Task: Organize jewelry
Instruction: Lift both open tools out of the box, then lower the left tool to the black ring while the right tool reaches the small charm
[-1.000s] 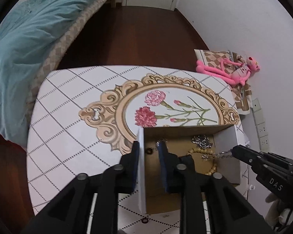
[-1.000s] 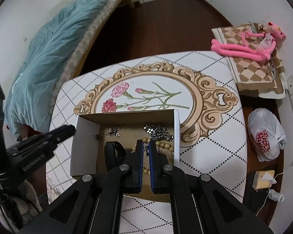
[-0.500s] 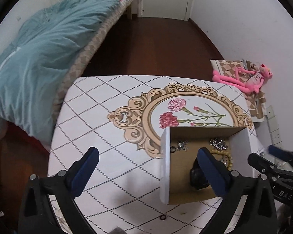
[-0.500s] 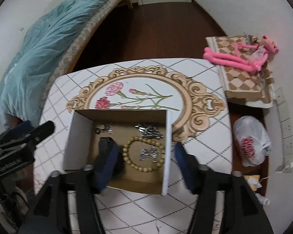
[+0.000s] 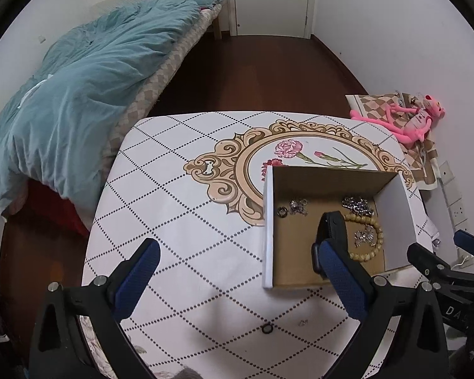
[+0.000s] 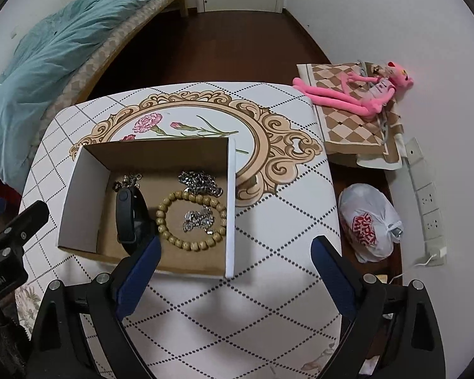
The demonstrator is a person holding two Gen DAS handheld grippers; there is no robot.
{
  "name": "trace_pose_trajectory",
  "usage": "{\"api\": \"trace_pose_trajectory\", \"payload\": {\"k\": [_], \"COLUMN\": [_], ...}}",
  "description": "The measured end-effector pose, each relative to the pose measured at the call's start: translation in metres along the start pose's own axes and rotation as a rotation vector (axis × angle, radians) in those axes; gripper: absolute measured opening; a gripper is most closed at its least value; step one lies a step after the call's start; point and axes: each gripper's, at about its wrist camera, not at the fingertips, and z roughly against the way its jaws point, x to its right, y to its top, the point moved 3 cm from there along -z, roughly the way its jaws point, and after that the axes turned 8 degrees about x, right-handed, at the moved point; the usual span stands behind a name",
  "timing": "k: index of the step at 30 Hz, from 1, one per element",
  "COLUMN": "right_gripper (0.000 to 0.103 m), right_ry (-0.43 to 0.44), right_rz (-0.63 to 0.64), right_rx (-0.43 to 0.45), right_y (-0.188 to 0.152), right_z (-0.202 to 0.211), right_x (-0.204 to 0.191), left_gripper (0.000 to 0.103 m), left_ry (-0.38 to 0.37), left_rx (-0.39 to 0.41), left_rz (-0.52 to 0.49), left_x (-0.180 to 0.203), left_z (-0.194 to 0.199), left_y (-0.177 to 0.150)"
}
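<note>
Both the left gripper (image 5: pixel 237 281) and the right gripper (image 6: pixel 235 271), still opening, are spread wide and empty; the small ring (image 5: pixel 266 328) below the left gripper could be overlooked outside the box (image 6: pixel 230 208).

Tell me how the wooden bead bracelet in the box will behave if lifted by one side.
The bead bracelet probably sags, being separate beads on a string. Its round beads look smooth, so it may slip. The small silver chain lying inside its ring could snag.

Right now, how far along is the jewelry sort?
Mostly done: bead bracelet, black band and chains lie in the box. Nothing in hand: left gripper open, right gripper opening, both empty. Left: a small ring on the table.
</note>
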Motion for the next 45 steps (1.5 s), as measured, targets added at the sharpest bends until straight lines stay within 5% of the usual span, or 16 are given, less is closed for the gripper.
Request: {"api": "trace_pose_trajectory", "payload": {"k": [17, 25, 30, 36, 40, 45], "right_gripper": [0.097, 0.097, 0.097, 0.095, 0.064, 0.047], "right_ry": [-0.077, -0.044, 0.034, 0.162, 0.22, 0.248], "right_rz": [-0.033, -0.075, -0.085, -0.09, -0.055, -0.002], "right_rx": [0.243, 0.299, 0.217, 0.056, 0.024, 0.003], "right_y": [-0.01, -0.013, -0.027, -0.07, -0.088, -0.099], "right_z": [0.101, 0.138, 0.113, 0.039, 0.003, -0.025], "right_x": [0.013, 0.014, 0.005, -0.028, -0.06, -0.095], "left_gripper": [0.103, 0.103, 0.103, 0.103, 0.103, 0.103], "left_ry": [-0.034, -0.046, 0.046, 0.149, 0.166, 0.161], "left_rx": [0.165, 0.21, 0.144, -0.087, -0.159, -0.189], "left_rz": [0.02, 0.029, 0.013, 0.02, 0.029, 0.055], "left_x": [0.01, 0.008, -0.01, -0.049, -0.066, -0.079], "left_z": [0.092, 0.119, 0.095, 0.017, -0.011, -0.028], "left_y": [-0.003, 0.001, -0.017, -0.079, -0.11, -0.128]}}
